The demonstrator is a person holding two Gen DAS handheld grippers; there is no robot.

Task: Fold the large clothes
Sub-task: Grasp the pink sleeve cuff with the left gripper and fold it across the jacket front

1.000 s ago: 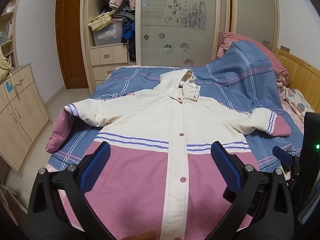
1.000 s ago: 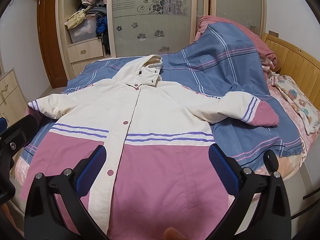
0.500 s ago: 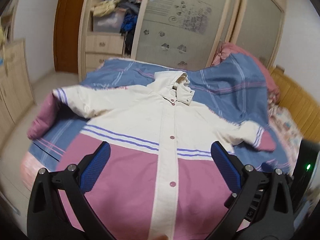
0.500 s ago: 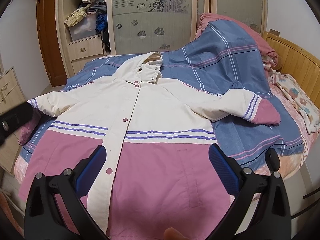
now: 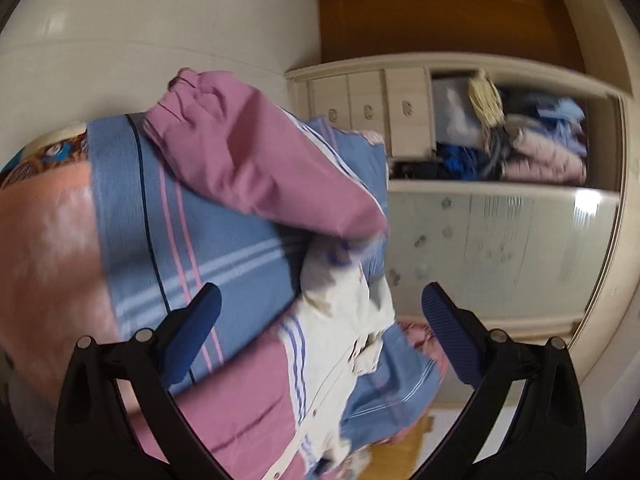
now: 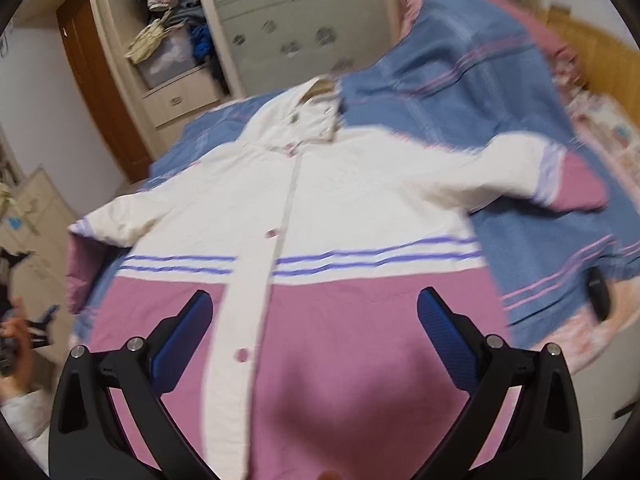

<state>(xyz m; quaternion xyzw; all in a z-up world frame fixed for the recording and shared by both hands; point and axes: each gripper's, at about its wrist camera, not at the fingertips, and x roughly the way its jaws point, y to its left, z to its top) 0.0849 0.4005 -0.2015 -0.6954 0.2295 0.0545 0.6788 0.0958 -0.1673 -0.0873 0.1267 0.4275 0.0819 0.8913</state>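
A cream and pink hooded jacket (image 6: pixel 320 208) lies front up and spread out on the bed, sleeves out to both sides. My right gripper (image 6: pixel 312 320) is open and empty above the pink hem. My left gripper (image 5: pixel 320 320) is open and empty; its view is rolled sideways and blurred. It faces the jacket's left sleeve with its pink cuff (image 5: pixel 256 172), which hangs off the bed's edge. The left gripper also shows at the left edge of the right wrist view (image 6: pixel 16 332), held in a hand.
A blue striped bedsheet (image 6: pixel 532 248) covers the bed, with a bunched quilt (image 6: pixel 460 60) at the far right. A wardrobe (image 6: pixel 172 56) with an open shelf of clothes and drawers stands behind. A wooden headboard (image 6: pixel 600 52) is at the right.
My left gripper has swung left and rolled sideways toward the jacket's left sleeve. My right gripper has moved closer over the jacket's hem. Both stay open.
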